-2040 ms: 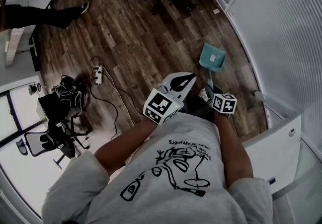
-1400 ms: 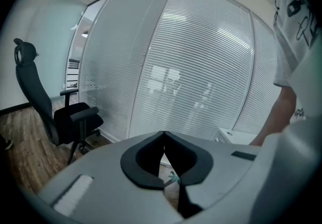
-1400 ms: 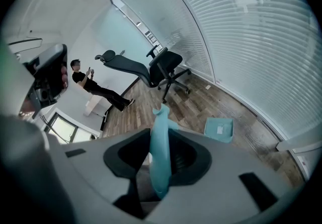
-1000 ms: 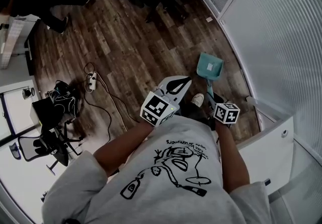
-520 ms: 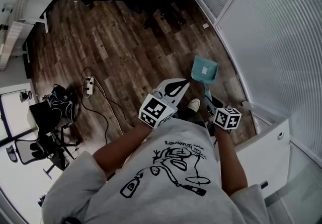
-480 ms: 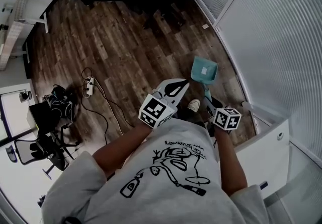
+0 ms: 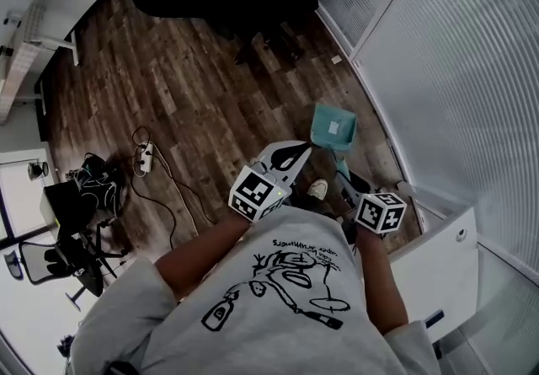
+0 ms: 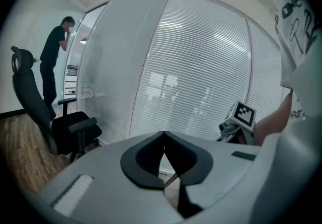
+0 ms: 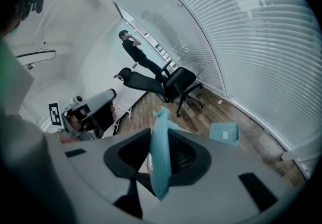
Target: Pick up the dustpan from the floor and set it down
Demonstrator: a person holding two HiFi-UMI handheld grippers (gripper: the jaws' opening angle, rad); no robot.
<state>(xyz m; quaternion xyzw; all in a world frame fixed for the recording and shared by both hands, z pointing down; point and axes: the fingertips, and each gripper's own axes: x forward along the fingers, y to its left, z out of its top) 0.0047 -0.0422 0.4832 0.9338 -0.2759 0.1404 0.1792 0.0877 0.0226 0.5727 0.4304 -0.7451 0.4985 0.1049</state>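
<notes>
Dustpan (image 9: 224,133): teal handle (image 9: 159,160) clamped between the right gripper (image 9: 160,140) jaws, pan out past the tips and to their right, seemingly clear of the wood floor (image 7: 194,87). Left gripper (image 8: 164,137) jaws pressed together, nothing in them, idle alongside. Risk: the grip sits on a thin handle far from the pan, so pan weight could twist it in the pads and slip it out. Glass partition (image 7: 455,70) is near the pan, so a bump is possible. Handle-to-pan join hidden behind the jaws; floor clearance hard to judge.
</notes>
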